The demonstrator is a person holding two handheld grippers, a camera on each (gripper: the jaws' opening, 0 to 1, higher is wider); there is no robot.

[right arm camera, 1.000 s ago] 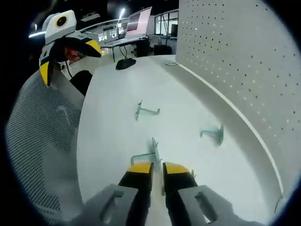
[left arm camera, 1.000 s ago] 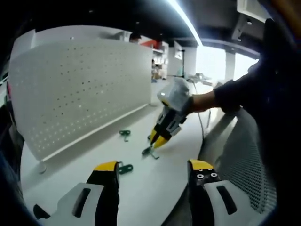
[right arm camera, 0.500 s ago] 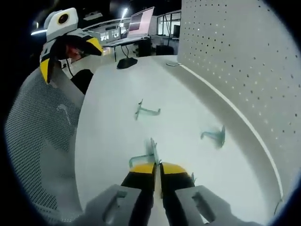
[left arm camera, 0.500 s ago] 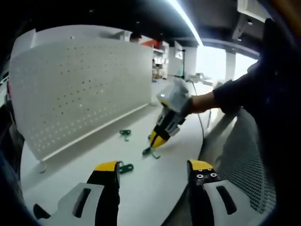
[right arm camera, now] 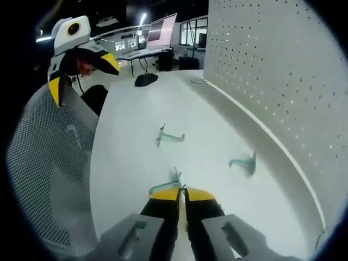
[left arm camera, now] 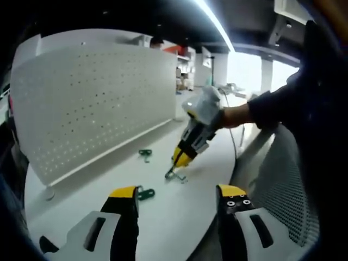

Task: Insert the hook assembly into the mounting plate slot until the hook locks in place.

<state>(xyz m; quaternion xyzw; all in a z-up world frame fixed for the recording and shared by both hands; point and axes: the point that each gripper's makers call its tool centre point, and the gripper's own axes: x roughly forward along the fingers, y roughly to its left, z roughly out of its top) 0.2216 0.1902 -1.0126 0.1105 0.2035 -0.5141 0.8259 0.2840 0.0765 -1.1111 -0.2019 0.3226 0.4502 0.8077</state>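
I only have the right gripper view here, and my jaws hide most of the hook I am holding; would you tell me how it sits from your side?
Observer: In the left gripper view the hook sticks out below the right gripper's yellow tips, low over the table; I cannot tell whether it touches.
Operator: Thank you. What is the left gripper doing?
Observer: The left gripper is open and holds nothing; a second hook lies on the table just past its left jaw tip.
Operator: And the pegboard?
Observer: The pegboard stands upright on a small foot at its end nearest the left gripper.
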